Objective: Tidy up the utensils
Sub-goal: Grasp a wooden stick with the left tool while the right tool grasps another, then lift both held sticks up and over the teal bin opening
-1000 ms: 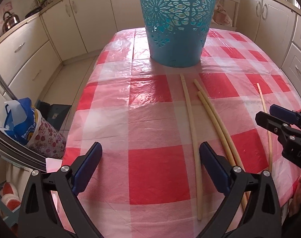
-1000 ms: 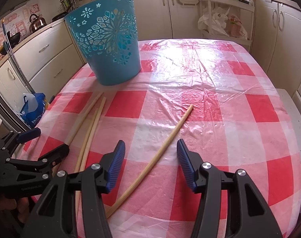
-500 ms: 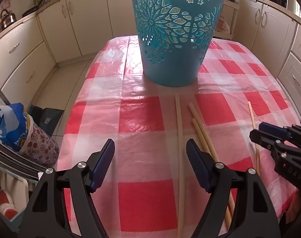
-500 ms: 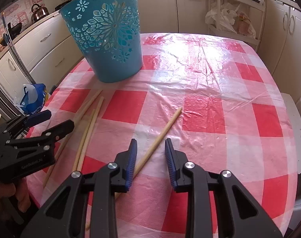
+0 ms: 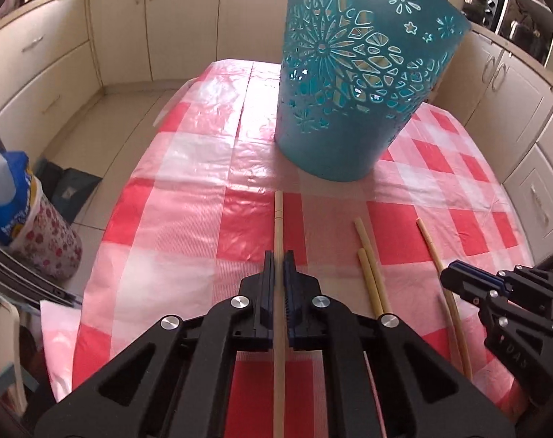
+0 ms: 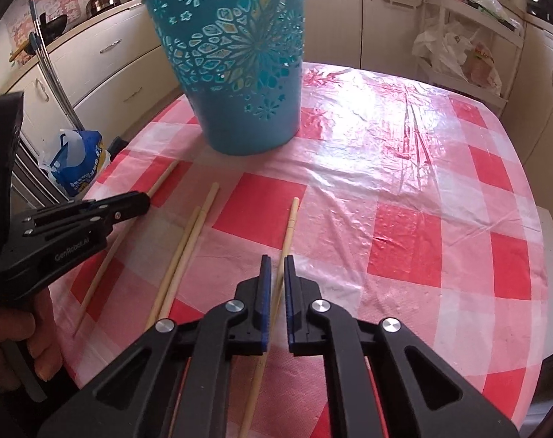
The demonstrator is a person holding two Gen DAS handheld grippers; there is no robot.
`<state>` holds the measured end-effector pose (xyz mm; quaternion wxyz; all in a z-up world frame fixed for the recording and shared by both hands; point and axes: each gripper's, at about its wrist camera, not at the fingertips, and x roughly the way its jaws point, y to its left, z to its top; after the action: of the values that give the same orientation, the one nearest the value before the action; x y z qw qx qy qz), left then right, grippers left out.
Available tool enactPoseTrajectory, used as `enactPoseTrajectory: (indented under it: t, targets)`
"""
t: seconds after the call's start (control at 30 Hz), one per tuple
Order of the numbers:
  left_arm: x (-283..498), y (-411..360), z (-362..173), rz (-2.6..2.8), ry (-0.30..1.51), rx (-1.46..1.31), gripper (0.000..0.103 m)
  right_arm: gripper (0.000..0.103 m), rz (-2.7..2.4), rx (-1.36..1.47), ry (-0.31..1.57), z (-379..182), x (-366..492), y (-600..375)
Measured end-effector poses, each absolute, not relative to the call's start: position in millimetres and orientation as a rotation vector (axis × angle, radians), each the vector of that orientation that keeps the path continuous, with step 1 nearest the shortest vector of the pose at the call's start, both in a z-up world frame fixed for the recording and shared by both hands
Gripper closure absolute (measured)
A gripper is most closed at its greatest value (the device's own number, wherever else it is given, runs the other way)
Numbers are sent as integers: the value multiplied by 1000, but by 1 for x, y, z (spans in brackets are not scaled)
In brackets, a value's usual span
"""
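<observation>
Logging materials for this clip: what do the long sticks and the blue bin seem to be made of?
Sticks: pale tan, matte, probably bamboo or wood; one shows a node-like ring near its tip. Bin: likely moulded plastic, smooth teal wall with cut-out flower patterns.

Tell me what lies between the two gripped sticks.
A loose pair of sticks, side by side on the tablecloth, between the left and right gripper; right wrist view.

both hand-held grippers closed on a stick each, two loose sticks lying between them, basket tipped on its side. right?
Not quite: the teal basket stands upright on the tablecloth, as the right wrist view shows. The rest holds: the left hand-held gripper and right hand-held gripper each close on a stick, with two loose sticks between.
</observation>
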<state>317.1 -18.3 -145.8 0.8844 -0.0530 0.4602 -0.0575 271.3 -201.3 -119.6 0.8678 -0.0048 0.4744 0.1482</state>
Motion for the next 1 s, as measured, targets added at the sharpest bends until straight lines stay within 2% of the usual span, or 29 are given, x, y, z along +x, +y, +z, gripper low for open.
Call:
enactPoseTrajectory:
  t: [0.17, 0.3, 0.47, 0.73, 0.83, 1.0]
  targets:
    - [316, -20, -145, -144, 972, -101, 95, 93, 301, -21, 1012, -121, 275, -196]
    - [321, -17, -141, -132, 971, -89, 76, 92, 290, -53, 1012, -121, 282, -186]
    - [335, -19, -141, -117, 975, -30, 64, 92, 258, -85, 1008, -125, 289, -183]
    - [341, -27, -144, -112, 969, 13, 58, 96, 271, -124, 1023, -124, 284, -182]
    - [340, -29, -144, -113, 964, 24, 55, 92, 264, -130, 1023, -123, 285, -182]
    - [339, -31, -145, -116, 961, 37, 52, 92, 266, -125, 1018, -124, 289, -182]
